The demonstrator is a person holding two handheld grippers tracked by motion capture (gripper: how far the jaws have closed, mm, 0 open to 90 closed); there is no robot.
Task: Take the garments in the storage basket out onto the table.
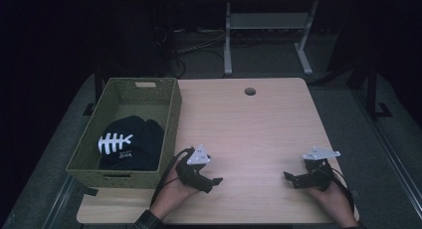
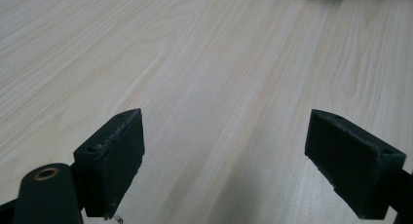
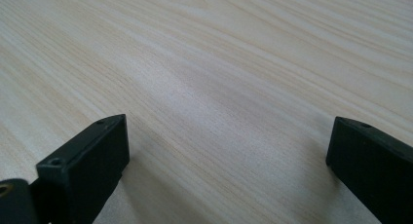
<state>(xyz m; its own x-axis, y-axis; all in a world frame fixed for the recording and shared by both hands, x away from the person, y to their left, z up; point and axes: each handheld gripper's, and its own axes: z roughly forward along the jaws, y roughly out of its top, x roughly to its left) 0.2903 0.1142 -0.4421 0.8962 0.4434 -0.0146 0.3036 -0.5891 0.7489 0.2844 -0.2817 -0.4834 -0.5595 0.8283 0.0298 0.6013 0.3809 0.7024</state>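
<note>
Both grippers' jaws apart over bare table (image 1: pixel 259 124); basket (image 1: pixel 171 114) half hides dark cap (image 1: pixel 130 144)

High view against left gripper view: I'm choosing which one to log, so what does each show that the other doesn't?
The high view alone shows the green basket, the black cap with a white fishbone print inside it, both hands, and the floor beyond. The left gripper view alone shows the left gripper close up, jaws wide apart with nothing between them. Both show the wooden table and a bit of the right gripper.
</note>
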